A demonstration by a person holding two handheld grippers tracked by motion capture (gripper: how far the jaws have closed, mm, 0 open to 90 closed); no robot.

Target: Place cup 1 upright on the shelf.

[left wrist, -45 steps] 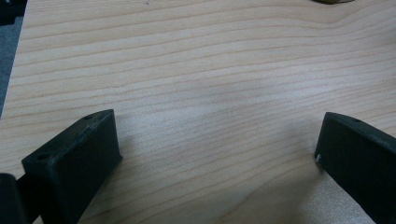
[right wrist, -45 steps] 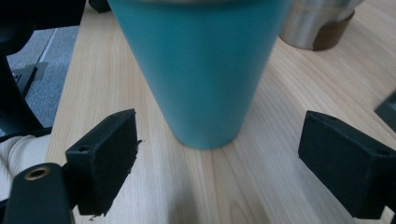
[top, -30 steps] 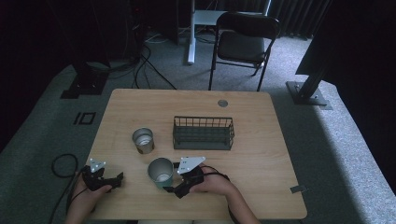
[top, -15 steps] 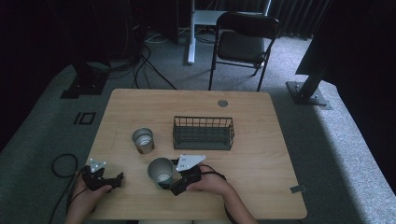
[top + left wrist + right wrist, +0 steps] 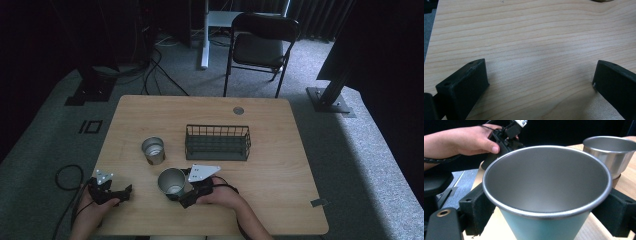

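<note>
So the teal cup (image 5: 546, 195) is standing upright near the front of the table (image 5: 280, 165), mouth pointing straight up, long axis vertical, and the right gripper (image 5: 176, 189) is clamping it with a jaw pressing on each side. In the right gripper view its base is getting cut off at the bottom, so I can't see where it's meeting the wood. The second steel cup (image 5: 153, 150) is sitting just behind it, and the wire basket (image 5: 218, 142) is resting further back with open tabletop all around. The left gripper (image 5: 116, 192) is hovering by the front left corner, jaws spread wide over bare wood.
</note>
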